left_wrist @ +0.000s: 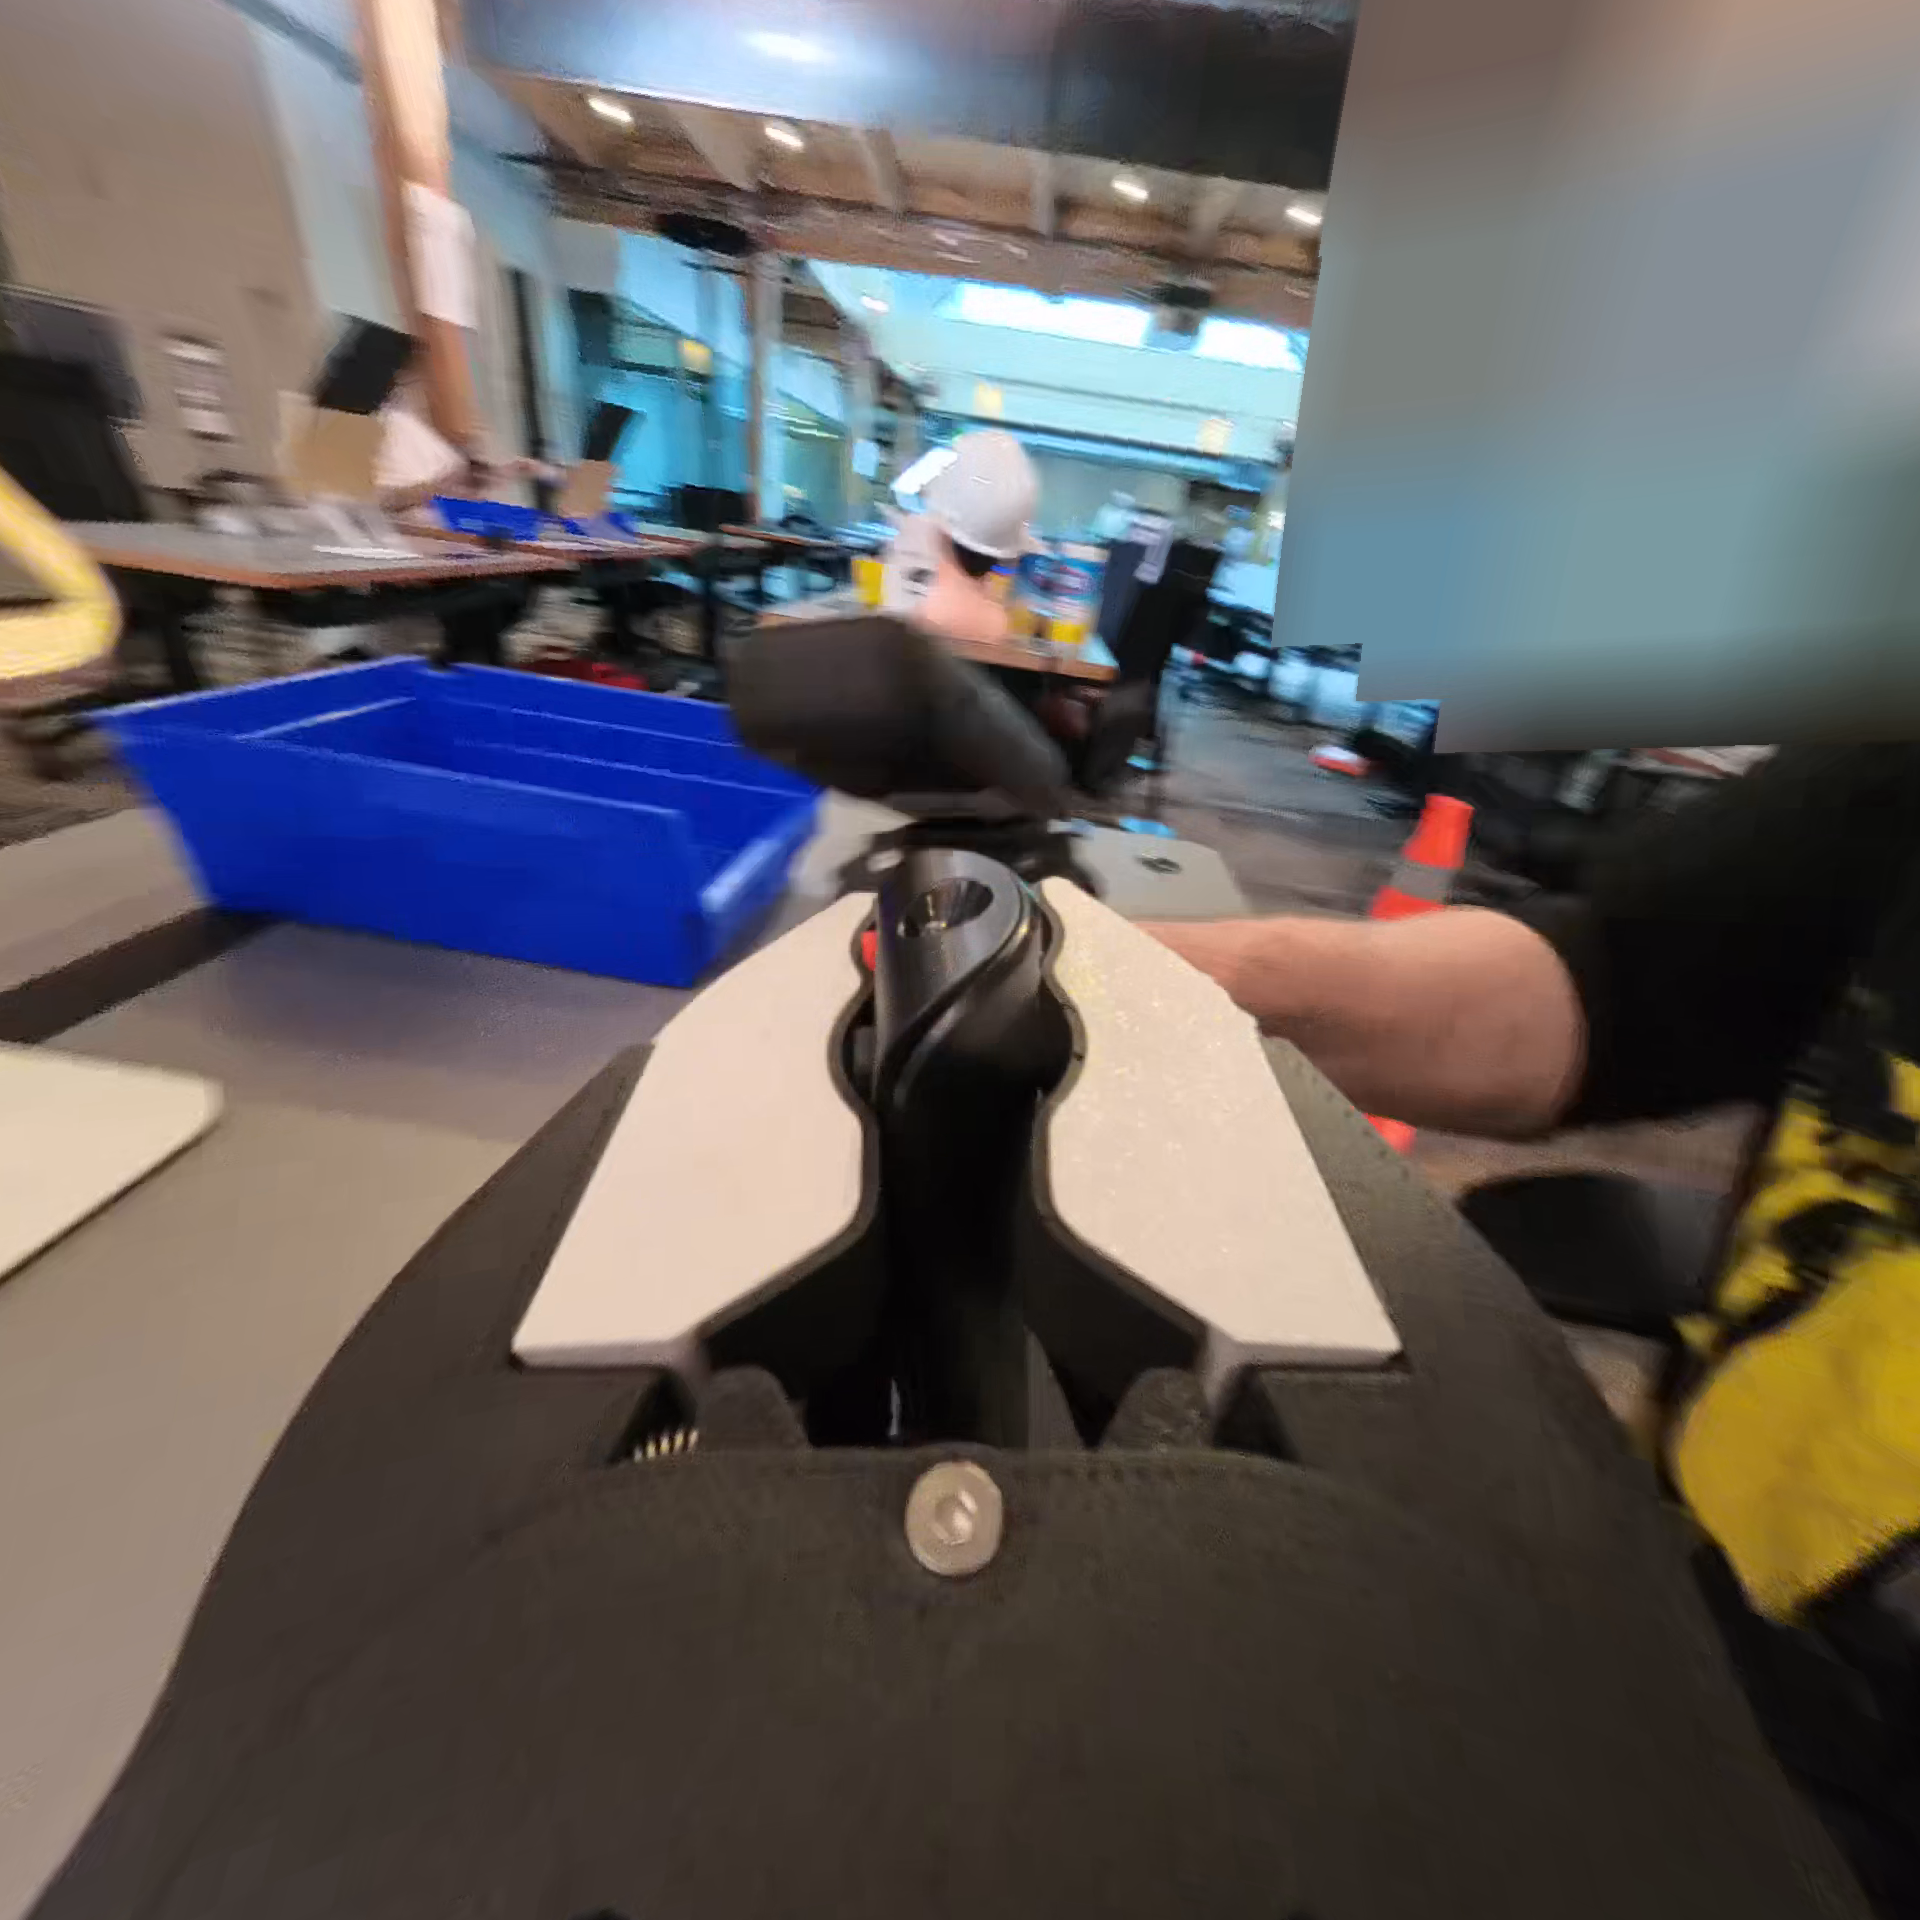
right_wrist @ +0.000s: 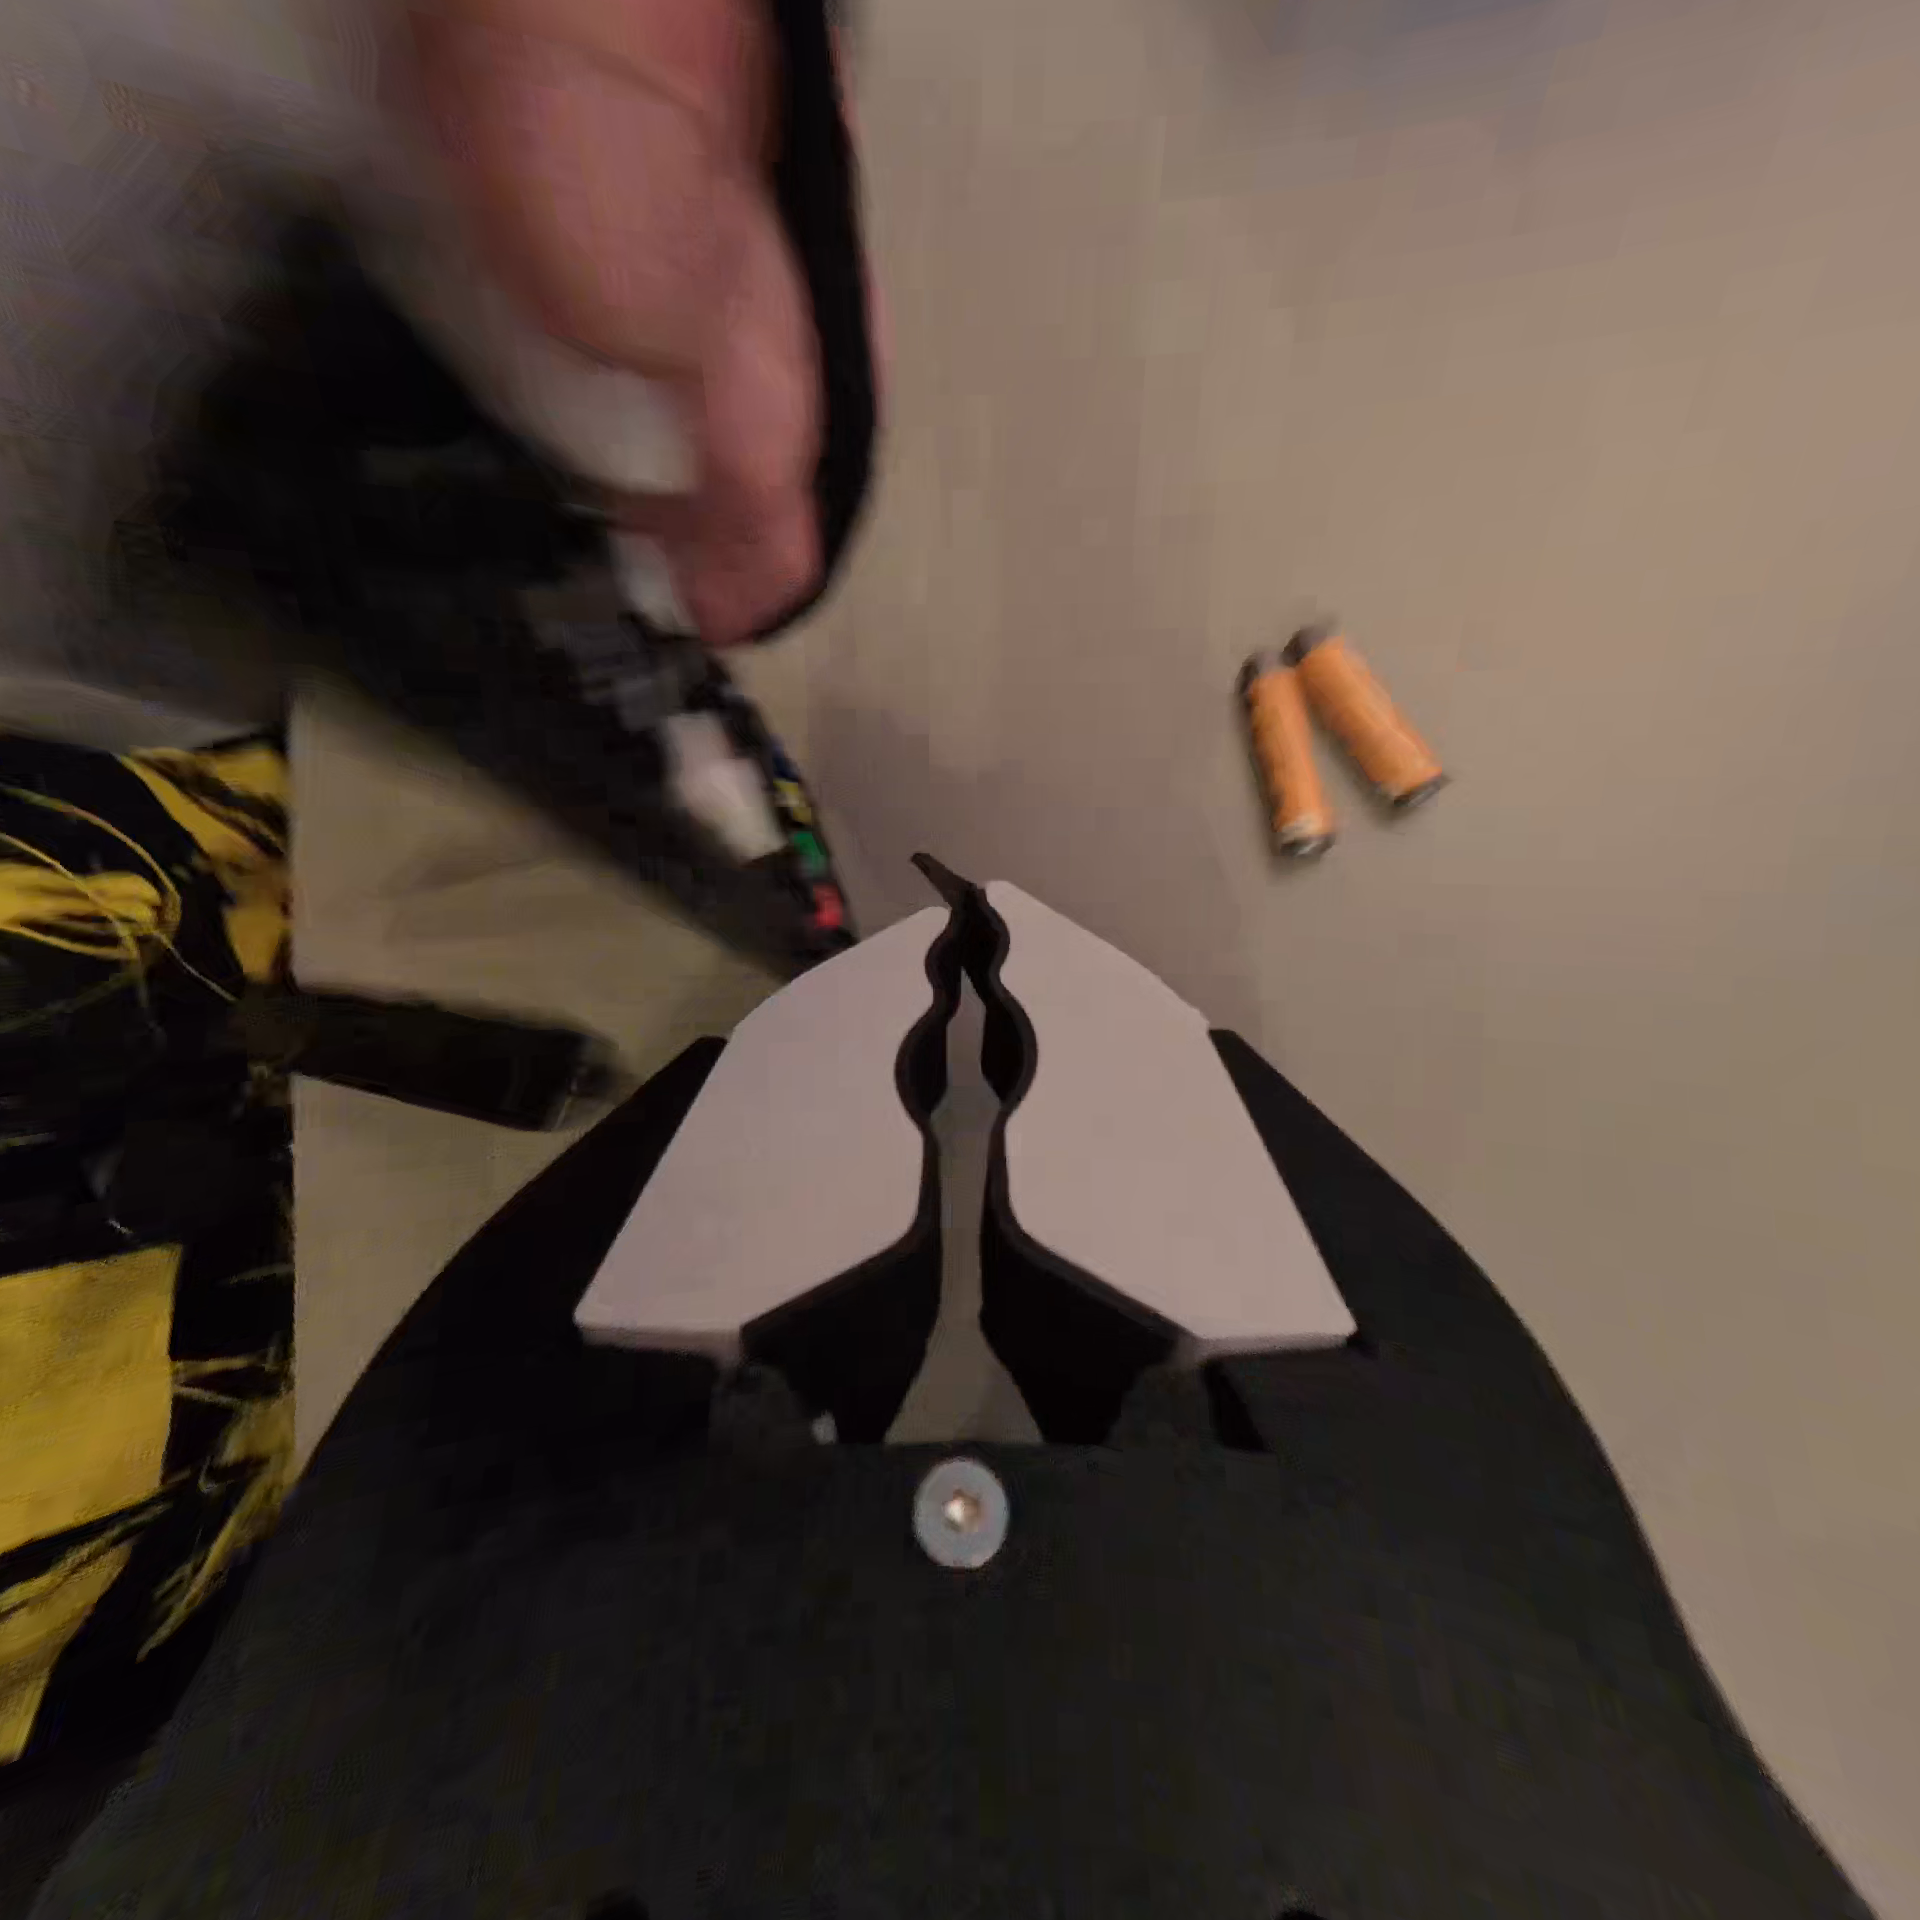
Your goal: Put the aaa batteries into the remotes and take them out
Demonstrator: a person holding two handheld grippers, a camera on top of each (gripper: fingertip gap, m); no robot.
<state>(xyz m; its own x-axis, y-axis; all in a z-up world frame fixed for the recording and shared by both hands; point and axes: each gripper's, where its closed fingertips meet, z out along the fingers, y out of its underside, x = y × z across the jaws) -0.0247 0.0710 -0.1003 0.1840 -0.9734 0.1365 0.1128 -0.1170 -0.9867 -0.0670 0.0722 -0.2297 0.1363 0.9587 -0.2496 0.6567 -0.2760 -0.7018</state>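
Note:
My left gripper (left_wrist: 956,935) is shut on a black remote (left_wrist: 961,997), which I see end-on between the pads, lifted off the grey table (left_wrist: 312,1039). In the right wrist view the same remote (right_wrist: 748,821) runs in from the upper left, with coloured buttons along its edge. My right gripper (right_wrist: 966,904) is shut, its tips meeting just right of the remote's end. It also shows in the left wrist view (left_wrist: 894,717), just above the remote's end. Two orange AAA batteries (right_wrist: 1340,743) lie side by side on the table, to the right of my right gripper.
A blue bin (left_wrist: 447,821) stands on the table at the left. A white flat thing (left_wrist: 83,1143) lies at the left edge. A person's forearm (left_wrist: 1403,1018) reaches in from the right. A long black object (right_wrist: 436,1055) lies near the table's edge.

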